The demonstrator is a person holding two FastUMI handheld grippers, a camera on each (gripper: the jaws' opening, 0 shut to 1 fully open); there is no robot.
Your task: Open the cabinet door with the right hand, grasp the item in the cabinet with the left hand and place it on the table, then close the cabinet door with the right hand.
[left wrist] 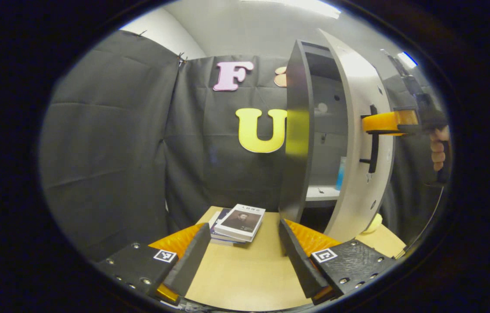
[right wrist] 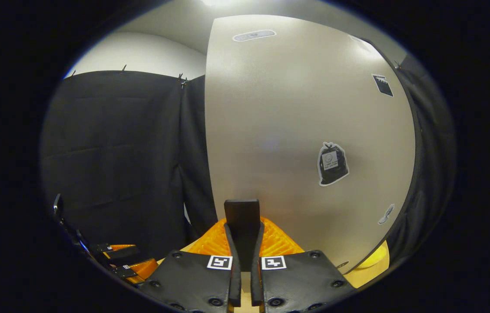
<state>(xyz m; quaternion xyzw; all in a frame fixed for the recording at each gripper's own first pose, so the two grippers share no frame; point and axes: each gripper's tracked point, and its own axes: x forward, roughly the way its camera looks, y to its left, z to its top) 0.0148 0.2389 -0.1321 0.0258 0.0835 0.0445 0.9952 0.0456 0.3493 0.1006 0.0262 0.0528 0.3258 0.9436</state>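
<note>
Right fingers (right wrist: pixel 241 243): clamped together on the black door handle (right wrist: pixel 241 213).
Left fingers (left wrist: pixel 188 256): held wide apart above the table (left wrist: pixel 245 278), nothing between them.
Cabinet door (left wrist: pixel 358 143): swung partly open.
Item: a blue bottle (left wrist: pixel 340 173) is seen on the cabinet shelf (left wrist: pixel 321 192).
Books (left wrist: pixel 238 222): stacked on the table beside the cabinet.

The cabinet (left wrist: pixel 310 130) stood at the back right of the desk (left wrist: pixel 249 269), its door (left wrist: pixel 364 143) swung partly out toward me. My right tool (left wrist: pixel 377 123) was at the door's handle (left wrist: pixel 373 139). A bottle (left wrist: pixel 341 173) stood on the shelf (left wrist: pixel 321 192) inside. Books (left wrist: pixel 240 222) lay stacked on the desk, left of the cabinet, beyond my left tool (left wrist: pixel 245 252).
</note>
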